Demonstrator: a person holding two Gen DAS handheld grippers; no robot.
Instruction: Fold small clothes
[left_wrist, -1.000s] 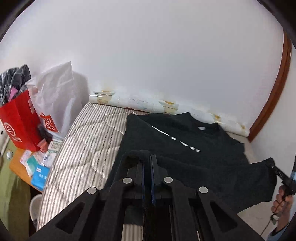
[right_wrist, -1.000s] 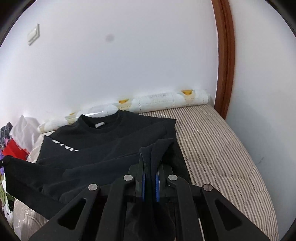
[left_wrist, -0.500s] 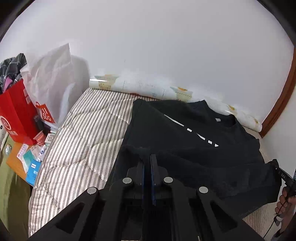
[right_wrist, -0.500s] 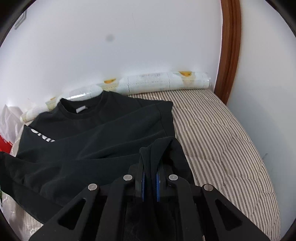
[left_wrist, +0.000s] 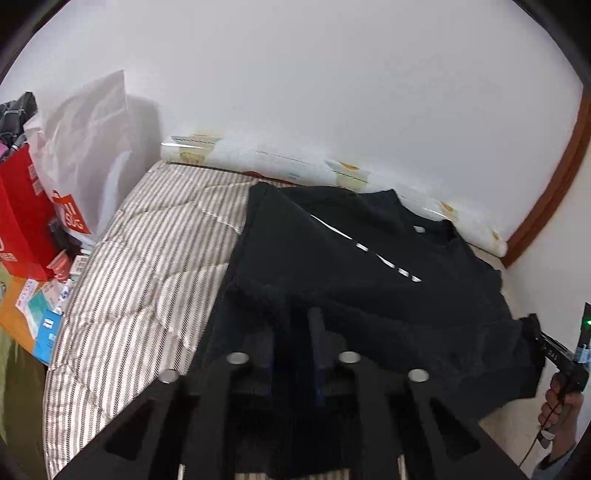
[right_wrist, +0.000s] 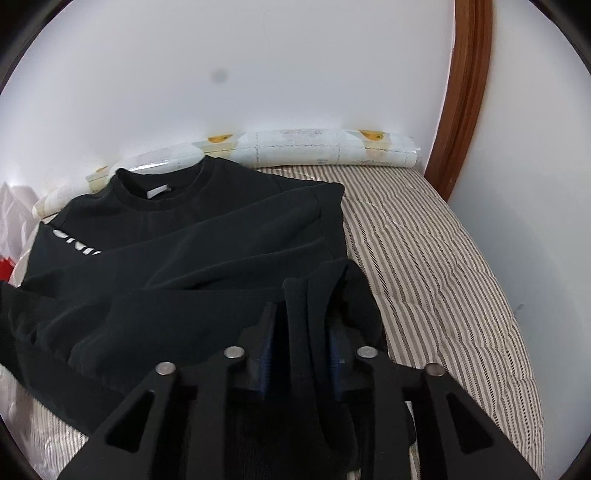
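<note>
White walls, a brown wooden frame, striped mattress

White lettering on black sweatshirt, partly folded under, unreadable; red print on white bag illegible.

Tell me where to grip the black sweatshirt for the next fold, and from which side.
Probably the black sweatshirt at its two side edges, one gripper per side, coming in level from outside. It lies flat on the striped mattress, folded, collar away, so those edges are the free ones.

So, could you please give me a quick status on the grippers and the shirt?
Left gripper, right gripper: both opening, hem between each. Black shirt on striped mattress, bottom folded up. Nothing in the way.
</note>
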